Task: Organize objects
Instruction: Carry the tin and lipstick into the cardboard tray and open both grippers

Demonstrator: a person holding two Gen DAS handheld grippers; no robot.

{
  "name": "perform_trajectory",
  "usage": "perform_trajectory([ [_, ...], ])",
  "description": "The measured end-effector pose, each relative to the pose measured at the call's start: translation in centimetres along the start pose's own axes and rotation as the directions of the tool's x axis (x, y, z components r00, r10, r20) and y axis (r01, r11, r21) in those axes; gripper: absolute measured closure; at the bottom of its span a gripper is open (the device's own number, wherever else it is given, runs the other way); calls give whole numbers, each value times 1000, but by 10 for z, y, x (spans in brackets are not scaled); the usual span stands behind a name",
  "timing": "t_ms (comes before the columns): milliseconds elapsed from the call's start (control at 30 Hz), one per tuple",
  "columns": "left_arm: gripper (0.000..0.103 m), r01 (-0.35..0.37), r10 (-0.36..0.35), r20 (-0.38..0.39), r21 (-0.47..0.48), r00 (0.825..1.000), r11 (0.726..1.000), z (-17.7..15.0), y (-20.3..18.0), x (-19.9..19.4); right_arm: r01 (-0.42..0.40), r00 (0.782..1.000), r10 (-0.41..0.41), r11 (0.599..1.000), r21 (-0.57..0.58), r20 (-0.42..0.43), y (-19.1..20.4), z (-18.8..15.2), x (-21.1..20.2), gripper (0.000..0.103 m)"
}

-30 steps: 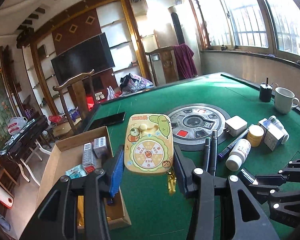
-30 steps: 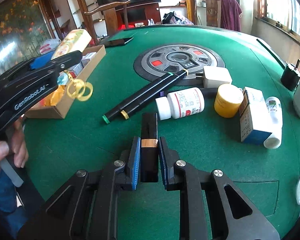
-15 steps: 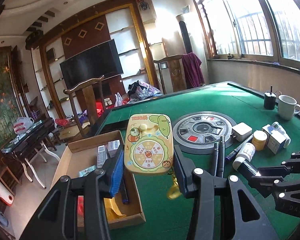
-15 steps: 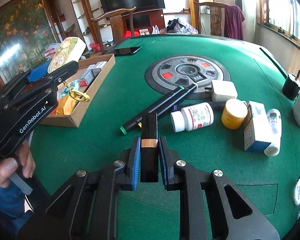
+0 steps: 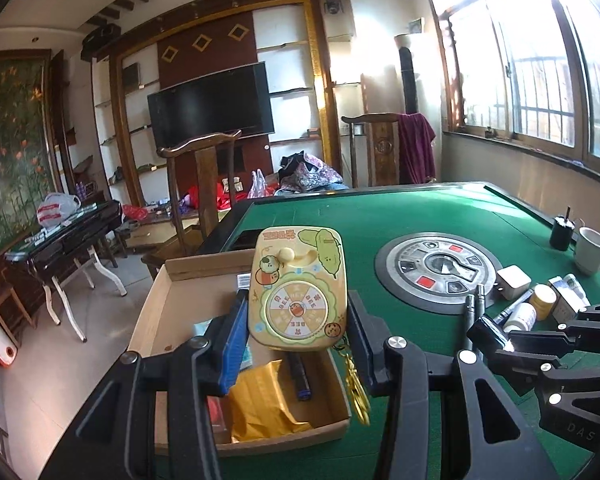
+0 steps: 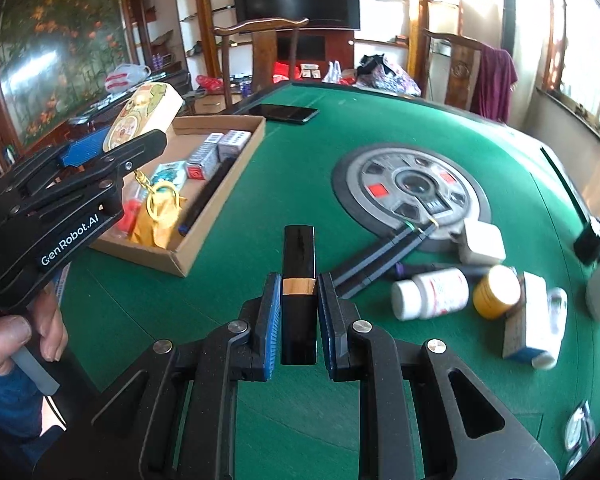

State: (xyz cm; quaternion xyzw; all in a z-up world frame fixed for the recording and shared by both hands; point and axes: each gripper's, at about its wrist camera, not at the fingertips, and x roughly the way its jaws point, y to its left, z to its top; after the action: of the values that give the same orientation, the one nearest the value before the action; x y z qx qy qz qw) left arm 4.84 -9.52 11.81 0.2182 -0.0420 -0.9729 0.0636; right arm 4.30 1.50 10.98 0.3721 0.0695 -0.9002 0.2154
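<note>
The toy (image 5: 298,294) is pinched by the left gripper (image 5: 296,322) above the box (image 5: 160,304); it should be lowered flat before release. The black tube (image 6: 298,292) is clamped in the right gripper (image 6: 298,312), with the box at ten o'clock.

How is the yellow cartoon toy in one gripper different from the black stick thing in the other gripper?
The yellow toy is wide and flat with rounded corners, with cartoon pictures and a spinner wheel; the black case is slim, plain and glossy, with one gold band. A gold keyring dangles from the toy; nothing hangs from the case. The toy is above the cardboard box; the case is over the green table. Both are clamped and lifted.
</note>
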Motion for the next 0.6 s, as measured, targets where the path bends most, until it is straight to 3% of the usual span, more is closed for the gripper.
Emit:
perform_trajectory([
  [267,57,-38,35,-34,-76,999,996,3,43,12,-26,1000,26,997,-69,-3,35,33,13,86],
  [600,57,-54,22,-173,-187,985,981,0,113,58,-171,984,169,984,-38,-50,70,85,53,86],
])
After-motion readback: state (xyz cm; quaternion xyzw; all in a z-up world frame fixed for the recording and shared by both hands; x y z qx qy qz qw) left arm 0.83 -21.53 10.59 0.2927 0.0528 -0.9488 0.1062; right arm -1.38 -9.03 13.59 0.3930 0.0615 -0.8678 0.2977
